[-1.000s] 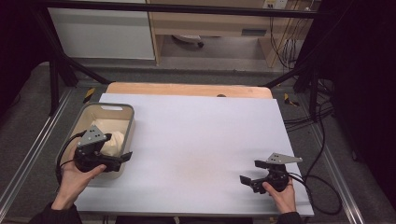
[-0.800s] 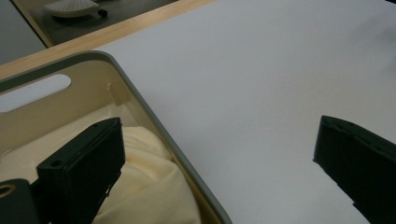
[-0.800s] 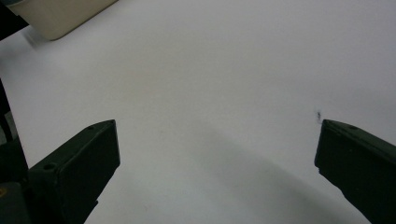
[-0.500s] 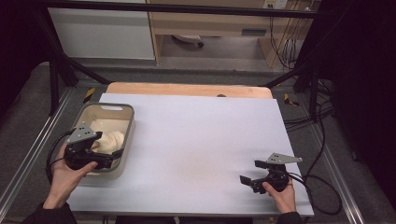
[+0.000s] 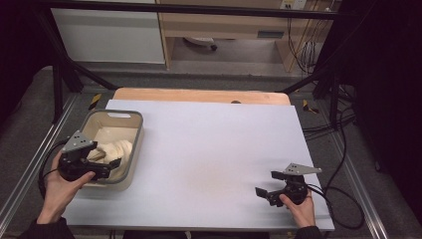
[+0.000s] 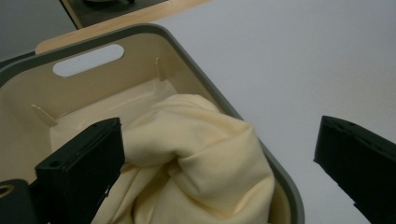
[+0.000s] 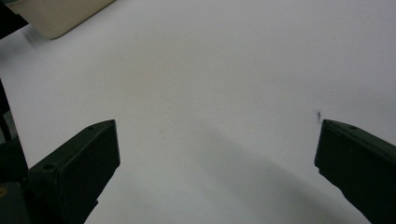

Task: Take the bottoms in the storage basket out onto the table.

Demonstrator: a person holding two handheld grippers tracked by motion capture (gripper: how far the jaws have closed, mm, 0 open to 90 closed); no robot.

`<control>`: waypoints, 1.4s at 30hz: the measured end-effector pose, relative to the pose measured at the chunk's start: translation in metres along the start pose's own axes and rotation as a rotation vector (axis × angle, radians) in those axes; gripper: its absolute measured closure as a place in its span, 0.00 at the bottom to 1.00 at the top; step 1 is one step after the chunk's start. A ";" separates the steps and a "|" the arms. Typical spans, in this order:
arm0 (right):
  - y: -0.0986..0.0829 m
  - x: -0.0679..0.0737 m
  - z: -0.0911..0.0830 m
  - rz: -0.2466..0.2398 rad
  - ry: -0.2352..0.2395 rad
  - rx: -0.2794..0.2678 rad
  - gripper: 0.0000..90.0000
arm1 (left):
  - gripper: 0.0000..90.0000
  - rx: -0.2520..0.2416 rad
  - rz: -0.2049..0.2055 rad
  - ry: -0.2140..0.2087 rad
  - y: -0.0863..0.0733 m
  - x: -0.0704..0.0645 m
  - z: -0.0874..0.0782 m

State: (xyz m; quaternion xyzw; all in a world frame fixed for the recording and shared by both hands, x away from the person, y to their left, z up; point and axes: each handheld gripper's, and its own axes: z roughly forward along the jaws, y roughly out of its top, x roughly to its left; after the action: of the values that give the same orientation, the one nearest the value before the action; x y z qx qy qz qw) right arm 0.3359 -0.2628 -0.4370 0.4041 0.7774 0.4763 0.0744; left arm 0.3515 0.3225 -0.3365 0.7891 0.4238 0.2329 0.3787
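Note:
A beige bin with a grey rim (image 5: 134,118) (image 6: 163,32) stands at the table's left. Inside it lies a crumpled pale yellow cloth (image 5: 117,149) (image 6: 196,154). My left gripper (image 5: 108,168) (image 6: 217,158) is open over the bin's near right corner; one jaw is above the cloth, the other past the rim over the table. My right gripper (image 5: 263,193) (image 7: 217,163) rests open near the table's front right, with nothing between its jaws.
The white tabletop (image 5: 214,144) spans the middle. A wooden board edge (image 5: 199,94) runs along the back. Metal rails (image 5: 30,169) flank the table and cables (image 5: 343,149) hang at the right.
My left gripper has moved back toward the near left, from over the bin's middle to its near corner. The right gripper has stayed put.

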 end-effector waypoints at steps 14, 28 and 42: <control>0.000 0.000 0.001 -0.001 0.000 0.004 0.01 | 0.03 0.039 -0.040 0.044 -0.015 0.007 0.011; 0.000 0.000 0.001 0.000 -0.001 0.008 0.01 | 0.00 0.090 -0.037 0.066 -0.023 0.005 0.031; 0.000 0.000 0.001 -0.004 -0.002 0.006 0.01 | 0.15 0.123 -0.053 0.098 -0.025 0.005 0.034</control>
State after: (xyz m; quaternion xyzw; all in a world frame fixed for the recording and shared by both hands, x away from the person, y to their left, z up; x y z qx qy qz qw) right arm 0.3363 -0.2626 -0.4376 0.4032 0.7796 0.4733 0.0747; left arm 0.3656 0.3221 -0.3772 0.7870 0.4760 0.2350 0.3143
